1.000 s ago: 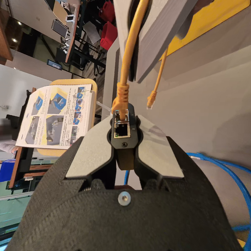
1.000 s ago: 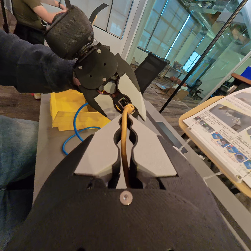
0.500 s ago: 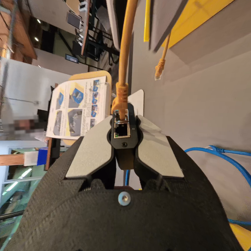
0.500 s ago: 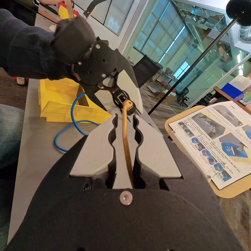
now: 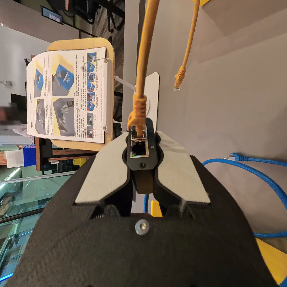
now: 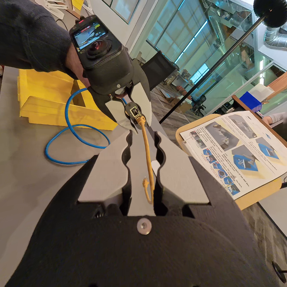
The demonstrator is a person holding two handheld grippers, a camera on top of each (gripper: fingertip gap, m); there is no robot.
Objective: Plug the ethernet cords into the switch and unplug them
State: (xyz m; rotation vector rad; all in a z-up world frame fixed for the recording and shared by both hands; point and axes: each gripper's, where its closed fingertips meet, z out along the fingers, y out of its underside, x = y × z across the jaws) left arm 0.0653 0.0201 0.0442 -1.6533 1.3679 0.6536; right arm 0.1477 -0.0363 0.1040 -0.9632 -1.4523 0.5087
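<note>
My left gripper [image 5: 141,139] is shut on a small black switch [image 5: 140,163] and holds it above the grey table. An orange ethernet cord [image 5: 143,62] is plugged into the switch's far port, and the near port [image 5: 139,149] is empty. The cord's other plug [image 5: 178,79] hangs free. In the right wrist view the left gripper [image 6: 139,124] holds the switch [image 6: 132,111] just ahead of my right gripper [image 6: 142,133]. My right gripper is open. The orange cord [image 6: 147,155] runs loose between its fingers, close to the right finger [image 6: 174,170], with the free plug [image 6: 145,181] below.
A blue ethernet cord [image 6: 69,132] lies looped on the grey table [image 6: 23,163], running from a yellow bin [image 6: 51,99]. It also shows in the left wrist view [image 5: 248,167]. An instruction sheet [image 6: 233,152] lies on a wooden stand at the right. A black pole [image 6: 209,66] stands behind. Some 12 cm of space lies between my two pairs of fingers.
My right gripper opened, let go of the orange cord and drew back from the switch. The left gripper turned, still holding the switch with the cord plugged in.
</note>
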